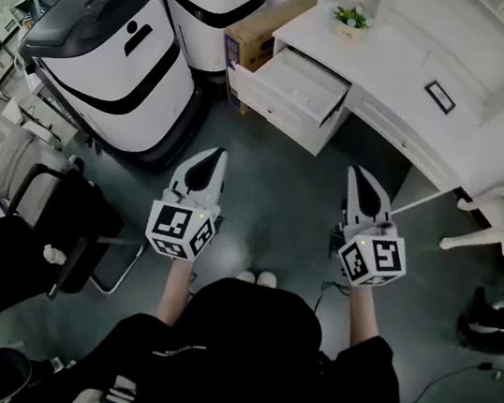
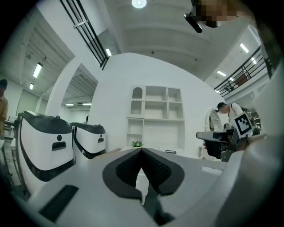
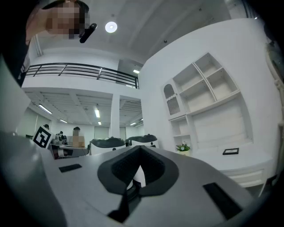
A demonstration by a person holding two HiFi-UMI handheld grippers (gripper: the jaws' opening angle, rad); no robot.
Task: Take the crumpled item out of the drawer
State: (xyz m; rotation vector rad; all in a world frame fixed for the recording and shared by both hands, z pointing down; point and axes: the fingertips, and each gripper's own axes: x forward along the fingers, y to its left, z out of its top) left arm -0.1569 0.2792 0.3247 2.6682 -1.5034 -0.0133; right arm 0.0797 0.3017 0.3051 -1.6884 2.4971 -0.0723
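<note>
Both tools were clenched and empty: the left gripper [image 1: 211,159] and the right gripper [image 1: 360,177] each had their dark pads pressed together with nothing between them, low in the frame and well apart from the open drawer [image 1: 301,82] at upper centre. The crumpled item could not be made out; the drawer's inside looked plain white from above. Being crumpled, it was probably light, soft and compressible, best pinched on a raised fold. Only the head view looked into the drawer of the white desk [image 1: 397,67]. The gripper views looked level across the room, showing the meeting jaws and the shelving above.
</note>
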